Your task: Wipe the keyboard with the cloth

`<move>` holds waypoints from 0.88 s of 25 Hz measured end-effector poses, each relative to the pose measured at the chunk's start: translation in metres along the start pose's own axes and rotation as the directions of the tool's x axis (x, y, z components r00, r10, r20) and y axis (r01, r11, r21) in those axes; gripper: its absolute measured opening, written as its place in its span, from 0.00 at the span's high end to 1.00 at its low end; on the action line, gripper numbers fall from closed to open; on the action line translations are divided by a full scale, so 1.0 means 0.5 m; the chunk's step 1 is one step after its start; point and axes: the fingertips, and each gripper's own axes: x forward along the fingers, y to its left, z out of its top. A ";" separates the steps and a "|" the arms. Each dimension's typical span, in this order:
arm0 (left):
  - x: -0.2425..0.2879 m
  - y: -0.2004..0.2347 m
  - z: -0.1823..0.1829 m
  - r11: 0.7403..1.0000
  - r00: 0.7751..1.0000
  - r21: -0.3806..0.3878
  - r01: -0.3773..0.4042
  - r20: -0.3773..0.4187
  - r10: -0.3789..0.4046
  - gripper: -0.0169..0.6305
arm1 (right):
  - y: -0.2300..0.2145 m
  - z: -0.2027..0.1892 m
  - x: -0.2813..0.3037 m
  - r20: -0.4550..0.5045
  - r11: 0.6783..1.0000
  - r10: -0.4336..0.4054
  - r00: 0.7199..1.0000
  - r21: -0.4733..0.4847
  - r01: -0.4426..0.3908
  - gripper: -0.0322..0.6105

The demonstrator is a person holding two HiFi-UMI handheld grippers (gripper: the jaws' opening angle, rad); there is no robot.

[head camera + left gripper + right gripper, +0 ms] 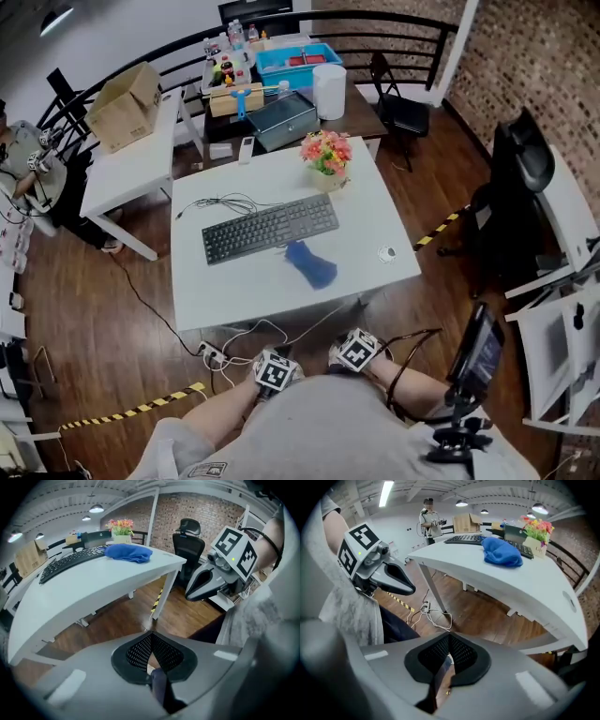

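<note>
A black keyboard lies across the middle of the white table. A crumpled blue cloth rests just in front of the keyboard's right end. Both grippers hang below the table's near edge, close to my body and well short of the cloth. My left gripper is shut with nothing between its jaws. My right gripper is shut and empty too. The left gripper view shows the cloth and keyboard on the tabletop above. The right gripper view shows the cloth as well.
A pot of flowers stands behind the keyboard, and a small round object lies at the table's right. A black office chair stands to the right. Cables trail on the wooden floor under the table. A person stands far off.
</note>
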 end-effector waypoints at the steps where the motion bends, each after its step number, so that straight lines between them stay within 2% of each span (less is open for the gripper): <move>1: 0.003 0.000 -0.009 1.000 1.000 0.011 0.002 -0.004 -0.002 0.98 | 0.006 -0.006 0.005 -0.010 1.000 0.004 1.000 0.000 -0.004 0.94; 8: -0.004 0.020 -0.026 0.999 1.000 -0.033 -0.010 -0.012 0.010 0.98 | 0.042 0.002 0.016 -0.016 0.999 0.032 0.999 -0.043 -0.033 0.94; 22: -0.006 0.001 -0.046 0.999 0.999 0.042 0.026 -0.030 -0.025 0.98 | 0.043 0.020 0.021 -0.003 0.998 0.034 0.999 -0.047 -0.034 0.94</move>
